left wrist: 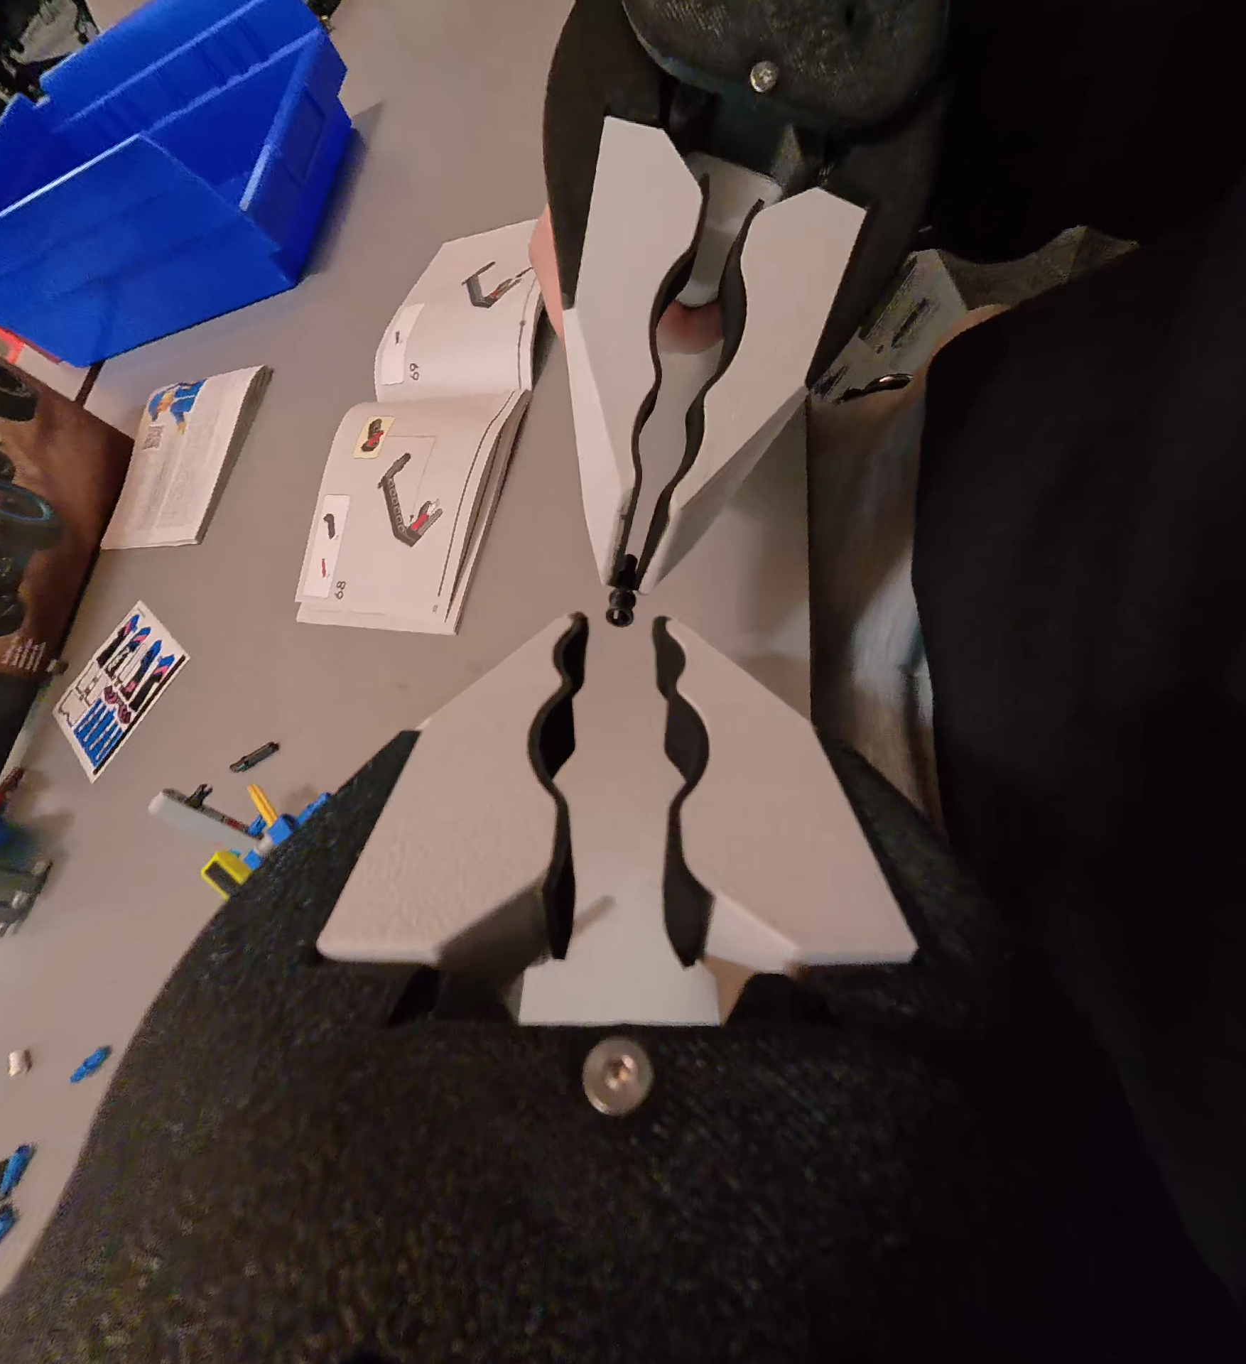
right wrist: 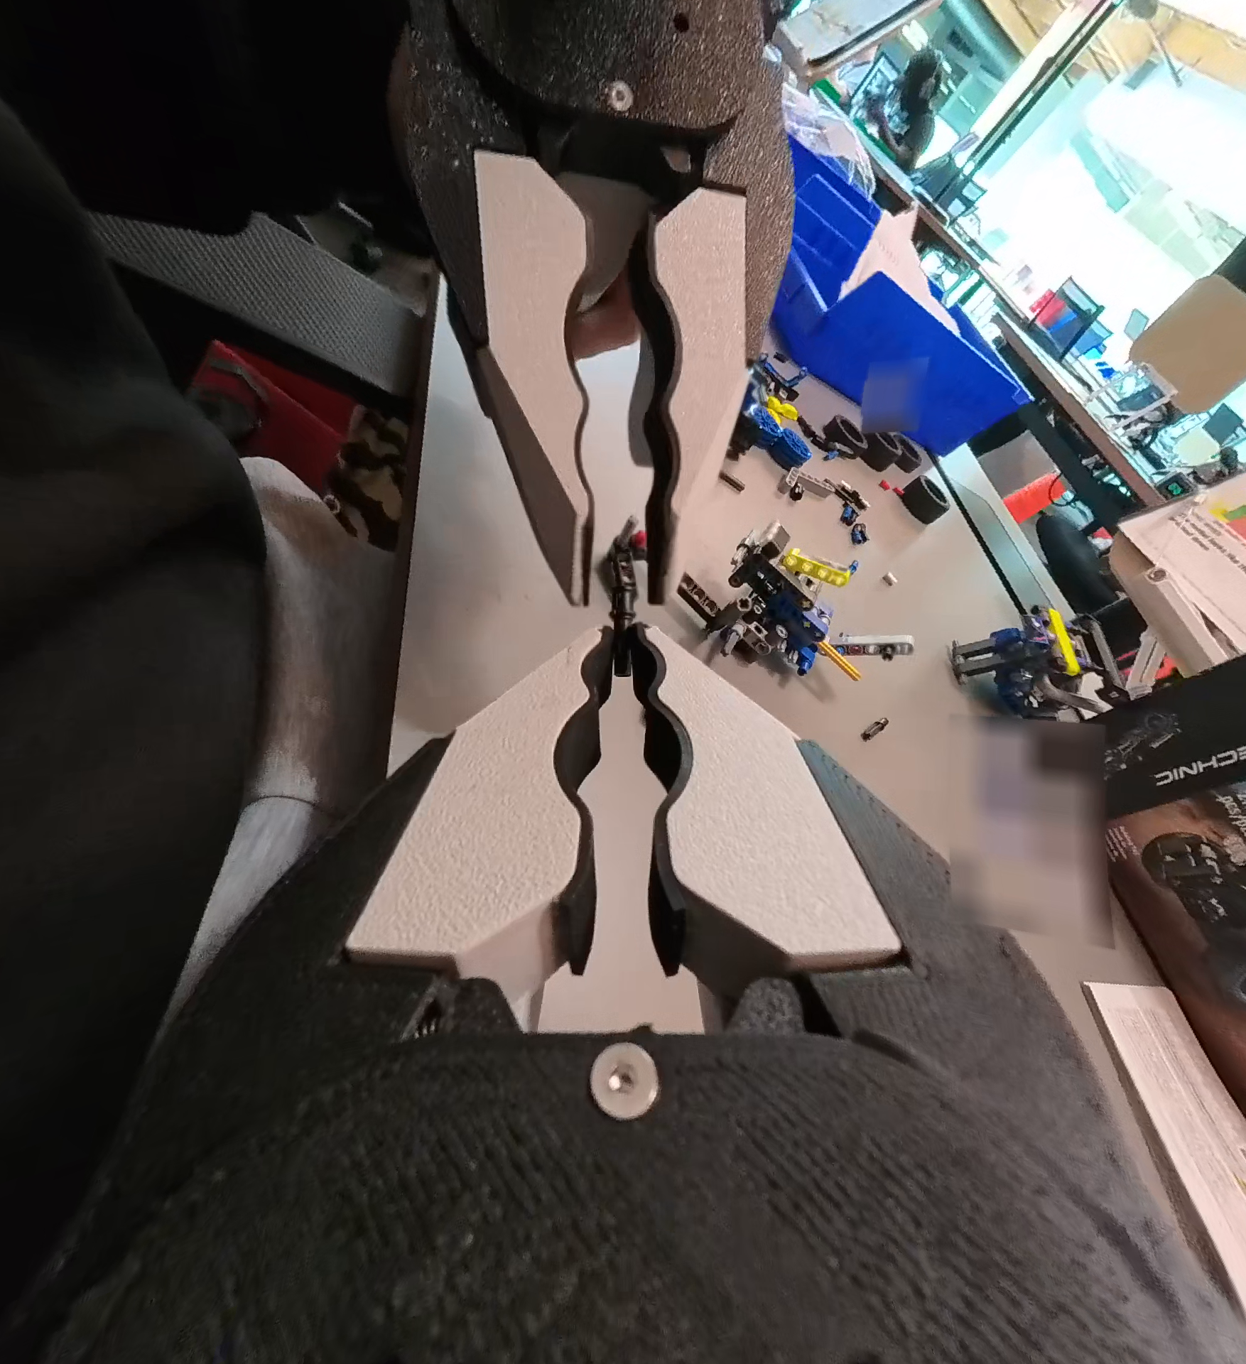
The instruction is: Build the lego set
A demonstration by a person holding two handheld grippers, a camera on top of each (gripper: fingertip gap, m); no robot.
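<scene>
My right gripper (right wrist: 624, 638) is shut on a small black pin (right wrist: 624, 590), which sticks out forward from its fingertips. In the left wrist view the right gripper (left wrist: 631, 583) comes down from the top with the pin (left wrist: 620, 609) pinched at its tip, hollow end outward. My left gripper (left wrist: 618, 627) is open, tip to tip with the right one. The pin's free end stands just at the gap between its fingertips (left wrist: 576, 627), and neither pad presses on it. In the right wrist view the left gripper (right wrist: 620, 594) faces me, with the pin between its spread fingers.
Blue bins (left wrist: 148, 184), an open instruction booklet (left wrist: 399, 517), a second booklet (left wrist: 184, 457), a sticker sheet (left wrist: 122, 690) and a toy box (left wrist: 7, 517) lie on the grey table (left wrist: 325, 701). A partly built model (right wrist: 790, 590), black tyres (right wrist: 878, 443) and loose pieces lie to the right. A person's dark clothing (left wrist: 1122, 664) is close by. My two grippers' fingertips are within a few centimetres of each other.
</scene>
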